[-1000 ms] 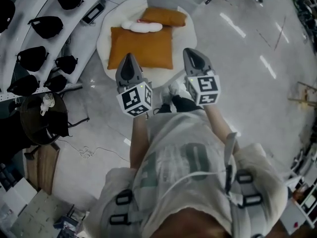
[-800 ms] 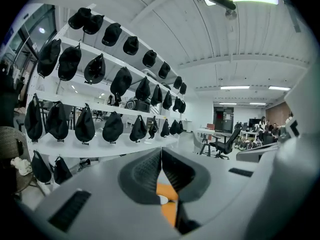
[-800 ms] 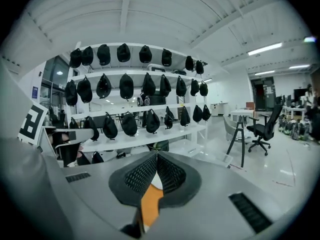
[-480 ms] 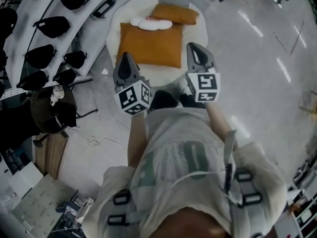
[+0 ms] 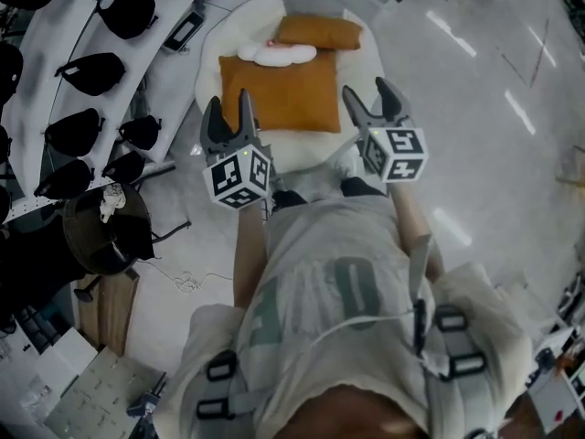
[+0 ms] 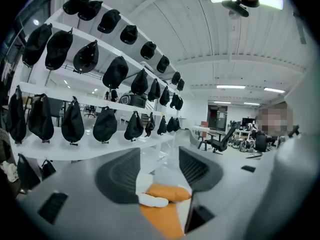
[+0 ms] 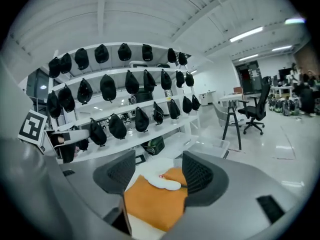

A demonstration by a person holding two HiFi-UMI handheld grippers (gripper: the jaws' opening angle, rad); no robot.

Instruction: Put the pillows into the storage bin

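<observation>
A big square orange pillow (image 5: 279, 90) lies on a round white cushion (image 5: 208, 67) on the floor. A small white pillow (image 5: 279, 55) and a smaller orange pillow (image 5: 318, 32) lie at its far edge. My left gripper (image 5: 228, 108) and right gripper (image 5: 370, 99) hang side by side in the air before the cushion's near edge, jaws opening, nothing between them. The left gripper view shows the big orange pillow (image 6: 165, 219) and white pillow (image 6: 152, 200) beyond its jaws. The right gripper view shows the big orange pillow (image 7: 152, 204), and a clear plastic bin (image 7: 210, 146) behind.
White shelves with black caps (image 5: 91, 71) curve along the left. A round black stool (image 5: 105, 227) with clutter and loose cables (image 5: 183, 282) sit at left on the floor. The person's shoes (image 5: 311, 186) stand just before the cushion. An office chair (image 7: 255, 114) stands far right.
Both grippers' jaws have gone from shut to open. The grippers and the view have shifted slightly nearer the cushion.
</observation>
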